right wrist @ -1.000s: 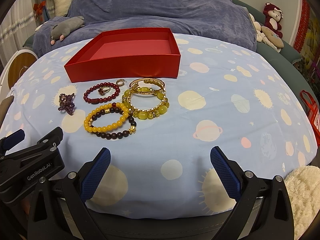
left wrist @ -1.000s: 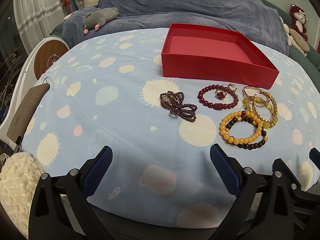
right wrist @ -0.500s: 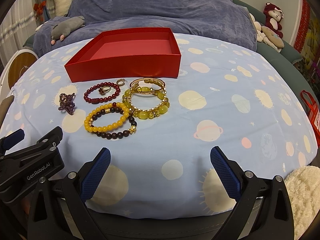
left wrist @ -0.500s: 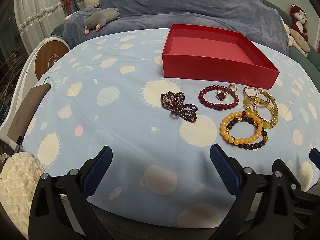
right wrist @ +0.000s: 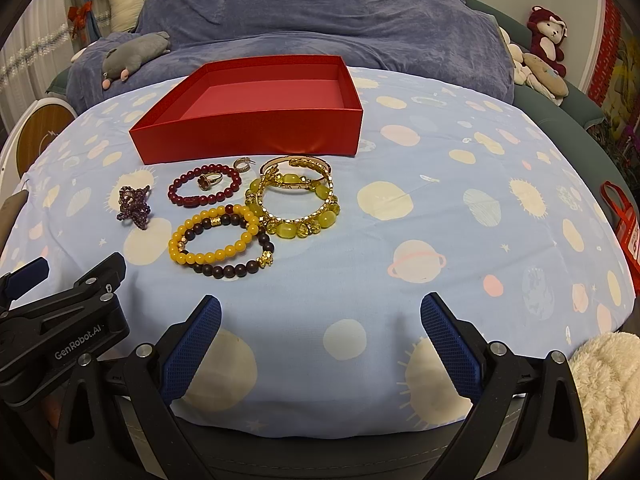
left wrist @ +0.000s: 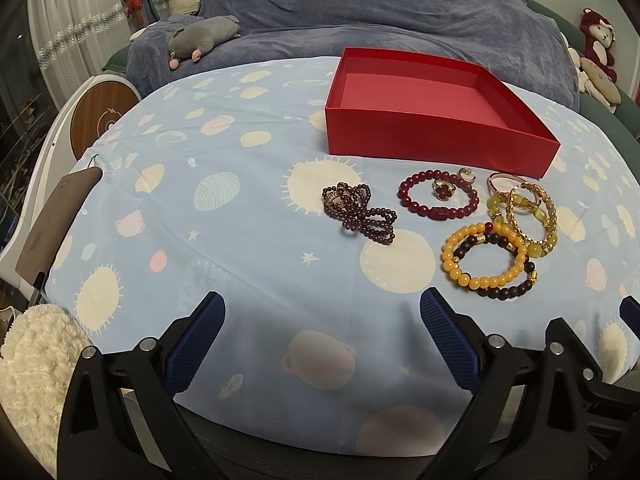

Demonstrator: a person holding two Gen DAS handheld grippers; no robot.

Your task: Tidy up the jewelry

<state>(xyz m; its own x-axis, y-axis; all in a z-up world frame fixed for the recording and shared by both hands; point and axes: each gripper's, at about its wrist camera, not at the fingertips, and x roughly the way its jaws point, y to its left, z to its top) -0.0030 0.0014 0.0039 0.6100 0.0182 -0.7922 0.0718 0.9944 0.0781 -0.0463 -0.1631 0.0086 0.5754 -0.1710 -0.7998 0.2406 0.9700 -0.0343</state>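
- Left gripper (left wrist: 322,322): jaws spread wide, nothing between them. Right gripper (right wrist: 320,322): same, wide and empty, low in frame.
- Red box (right wrist: 248,140), upper centre of frame, holds nothing yet.
- Jewelry lies just below the box: dark red bracelet (right wrist: 204,190) ringing a ring (right wrist: 209,180), yellow bead bracelet (right wrist: 212,236) overlapping a dark one.
- Judgement: beads light, limp on their cord, rounded and slippery. Pinch across one strand at an outer arc, not the tangle.
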